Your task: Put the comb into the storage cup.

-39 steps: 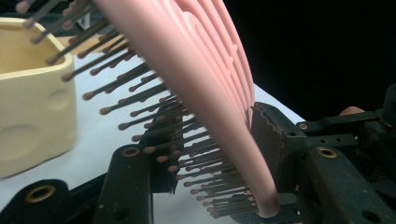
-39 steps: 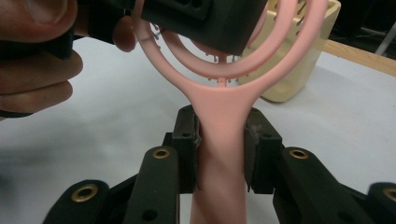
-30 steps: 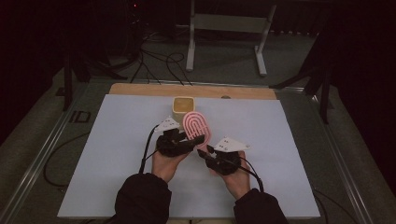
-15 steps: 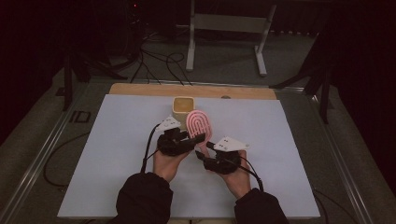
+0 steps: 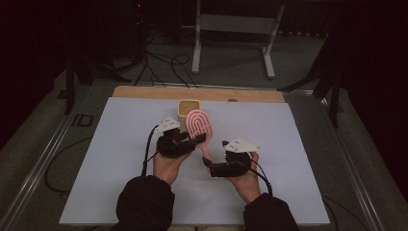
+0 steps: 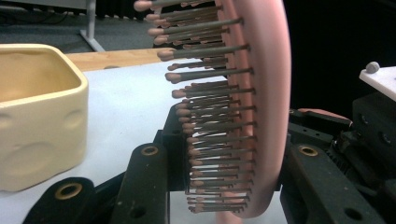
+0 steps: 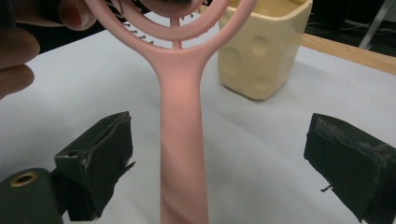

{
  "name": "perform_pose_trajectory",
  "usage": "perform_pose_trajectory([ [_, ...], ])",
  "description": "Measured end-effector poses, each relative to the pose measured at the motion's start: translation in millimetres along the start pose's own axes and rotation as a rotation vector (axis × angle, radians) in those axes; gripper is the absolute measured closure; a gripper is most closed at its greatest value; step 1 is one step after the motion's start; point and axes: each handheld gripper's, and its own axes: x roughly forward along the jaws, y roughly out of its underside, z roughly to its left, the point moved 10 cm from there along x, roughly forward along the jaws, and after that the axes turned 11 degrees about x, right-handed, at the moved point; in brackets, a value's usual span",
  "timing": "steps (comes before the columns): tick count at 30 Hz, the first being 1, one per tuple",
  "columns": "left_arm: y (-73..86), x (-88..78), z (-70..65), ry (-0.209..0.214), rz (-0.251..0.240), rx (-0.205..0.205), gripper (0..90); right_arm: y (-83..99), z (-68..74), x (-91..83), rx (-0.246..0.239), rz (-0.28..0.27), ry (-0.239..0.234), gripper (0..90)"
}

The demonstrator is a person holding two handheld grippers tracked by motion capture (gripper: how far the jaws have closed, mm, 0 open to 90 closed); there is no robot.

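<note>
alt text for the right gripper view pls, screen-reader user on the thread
A pink hairbrush handle runs up the middle of the frame between the right gripper's two open black jaws, neither touching it. Its openwork head is cut off at the top edge. A pale yellow dimpled cup stands on the white table behind, and fingers show at the upper left.

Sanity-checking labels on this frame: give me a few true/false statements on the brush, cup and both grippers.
1. The left gripper is shut on the pink hairbrush's head. True.
2. The right gripper clamps the handle. False: its jaws stand open either side of it.
3. The yellow cup lies tipped over. False: it stands upright.
4. The brush is inside the cup. False: it is held above the white table, beside the cup.
</note>
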Motion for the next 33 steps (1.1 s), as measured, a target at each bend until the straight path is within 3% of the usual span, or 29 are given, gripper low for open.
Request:
perform_pose_trajectory([
  [15, -9.4, -10.5, 12.9, -0.031, -0.019, 0.008, 65.0, -2.1, -9.2, -10.2, 0.027, 0.001, -0.01, 7.9],
  [22, -12.9, -12.4, 17.0, -0.042, -0.025, 0.011, 64.9, 0.5, -20.0, -18.1, 0.043, 0.003, -0.001, 7.9],
  [26, -14.9, -11.7, 19.1, -0.044, -0.026, 0.008, 64.9, 9.4, -34.7, -25.0, 0.074, 0.008, 0.018, 7.9],
  [33, -18.4, -11.7, 21.4, -0.05, -0.024, 0.017, 64.9, 13.9, -49.0, -36.0, 0.075, -0.016, 0.035, 7.9],
])
